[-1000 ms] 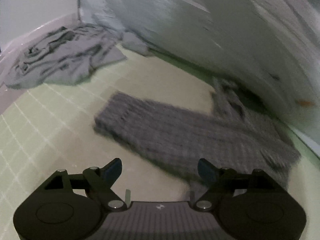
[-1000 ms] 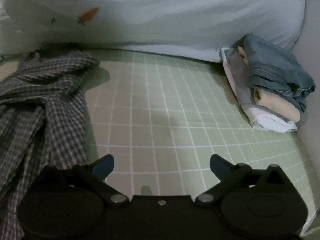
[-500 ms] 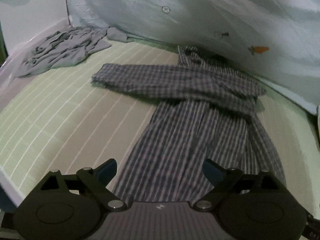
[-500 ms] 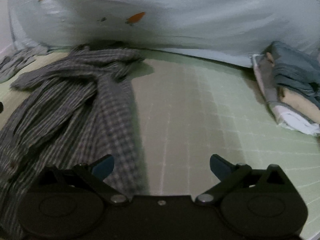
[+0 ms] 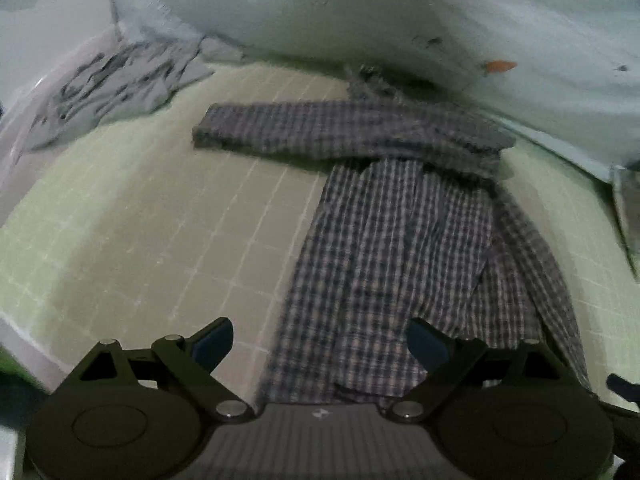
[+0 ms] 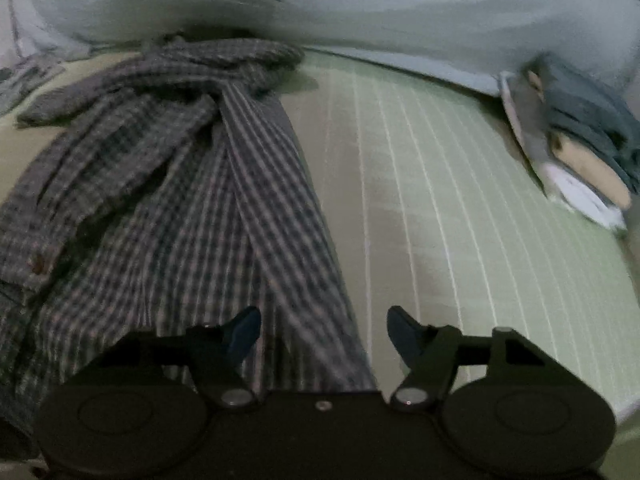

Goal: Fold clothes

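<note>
Plaid shirt lies spread for folding as our right tool closes over its hem, left tool open

A rumpled grey checked shirt lies spread lengthwise, one sleeve stretched out sideways.

The plaid shirt's hem seems hidden behind the right gripper.

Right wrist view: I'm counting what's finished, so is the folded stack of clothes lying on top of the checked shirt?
No. The folded stack sits apart at the right edge of the green mat, well clear of the checked shirt.
</note>
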The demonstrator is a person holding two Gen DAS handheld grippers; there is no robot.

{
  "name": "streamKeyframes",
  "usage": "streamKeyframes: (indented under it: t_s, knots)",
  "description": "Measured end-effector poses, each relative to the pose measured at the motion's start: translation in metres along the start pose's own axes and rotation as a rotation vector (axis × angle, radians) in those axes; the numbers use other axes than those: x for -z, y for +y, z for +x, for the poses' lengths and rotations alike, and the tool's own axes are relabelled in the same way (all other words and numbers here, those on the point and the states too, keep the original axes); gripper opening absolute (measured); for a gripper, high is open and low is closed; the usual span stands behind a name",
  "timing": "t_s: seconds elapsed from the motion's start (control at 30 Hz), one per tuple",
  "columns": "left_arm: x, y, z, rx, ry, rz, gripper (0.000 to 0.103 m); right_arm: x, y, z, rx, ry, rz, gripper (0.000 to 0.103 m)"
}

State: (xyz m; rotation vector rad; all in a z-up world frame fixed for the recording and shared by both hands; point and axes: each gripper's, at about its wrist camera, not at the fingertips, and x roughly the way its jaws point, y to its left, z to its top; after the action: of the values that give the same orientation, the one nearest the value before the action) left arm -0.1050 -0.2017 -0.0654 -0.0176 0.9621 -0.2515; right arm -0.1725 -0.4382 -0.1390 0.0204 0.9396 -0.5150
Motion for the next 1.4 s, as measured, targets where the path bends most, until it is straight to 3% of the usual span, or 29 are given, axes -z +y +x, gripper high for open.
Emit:
streamKeyframes:
  t_s: [0.03,0.13,0.2,0.23,0.43,0.63,0.87,1.07,1.2,1.4]
  knots:
    - [-0.002,0.005,-0.001,0.008,-0.003,0.018,0.094,0.003,0.002,0.001,0.024,0.008,0.005,0.063]
    - [-0.009,0.025,-0.001,0.026,0.005,0.046,0.094,0.009,0.005,0.003,0.099,0.009,0.014,0.039]
    - [-0.013,0.036,-0.001,0.046,0.004,0.055,0.094,0.008,0.004,0.000,0.146,-0.002,0.031,0.004]
    - [-0.015,0.042,-0.001,0.056,-0.001,0.064,0.094,0.007,0.004,-0.005,0.156,-0.019,0.052,0.002]
    - [-0.018,0.065,0.004,0.107,0.020,0.158,0.094,0.001,0.023,-0.046,0.164,-0.112,0.189,0.001]
    - [-0.013,0.081,0.004,0.114,0.052,0.237,0.094,0.001,0.070,-0.062,0.006,-0.125,0.323,0.001]
    - [-0.005,0.099,0.006,0.109,0.076,0.279,0.094,0.008,0.124,-0.041,-0.112,-0.052,0.309,0.002]
    - [-0.009,0.114,0.009,0.095,0.081,0.228,0.094,0.012,0.113,-0.027,-0.162,0.031,0.400,0.006]
    - [-0.014,0.120,0.010,0.093,0.074,0.176,0.094,0.006,0.100,-0.038,-0.185,0.003,0.467,0.025]
    - [-0.022,0.117,0.017,0.101,0.079,0.106,0.094,-0.009,0.068,-0.042,-0.191,-0.047,0.526,0.032]
